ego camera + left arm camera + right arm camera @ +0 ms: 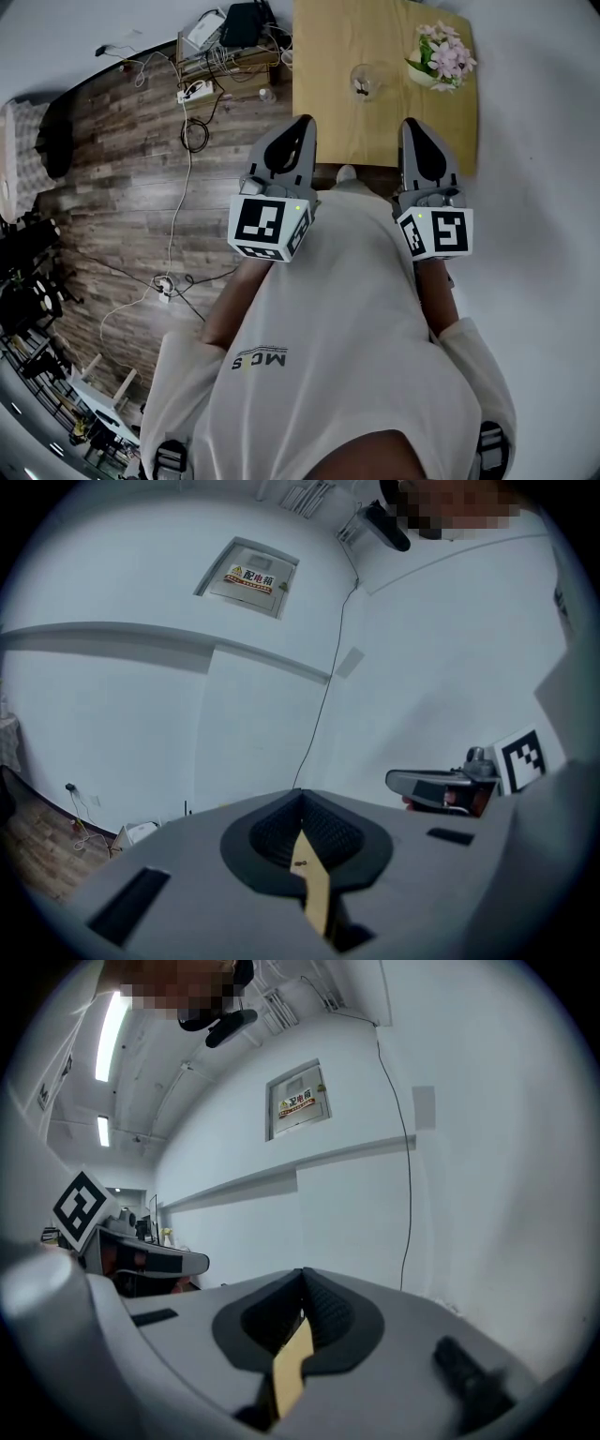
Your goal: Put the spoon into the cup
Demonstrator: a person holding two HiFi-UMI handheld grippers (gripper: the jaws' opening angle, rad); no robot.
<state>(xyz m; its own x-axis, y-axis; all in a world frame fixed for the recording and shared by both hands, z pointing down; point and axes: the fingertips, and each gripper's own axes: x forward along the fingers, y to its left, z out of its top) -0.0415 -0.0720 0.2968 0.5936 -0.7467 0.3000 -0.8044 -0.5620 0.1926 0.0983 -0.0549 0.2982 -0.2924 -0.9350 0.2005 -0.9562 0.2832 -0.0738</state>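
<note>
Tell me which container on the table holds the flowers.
The white bowl near the table's right edge; pink flowers fill it. The clear glass cup to its left holds none.

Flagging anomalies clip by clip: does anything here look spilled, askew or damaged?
Nothing spilled or damaged. The cup stands upright on the table beside the flowers. Only oddity: the left gripper and right gripper are shut, empty, held at the chest.

wall box (pixel 246 577): "配电箱" is read on its label (pixel 249 576) | shirt (pixel 309 309): chest print is seen, not clearly legible
</note>
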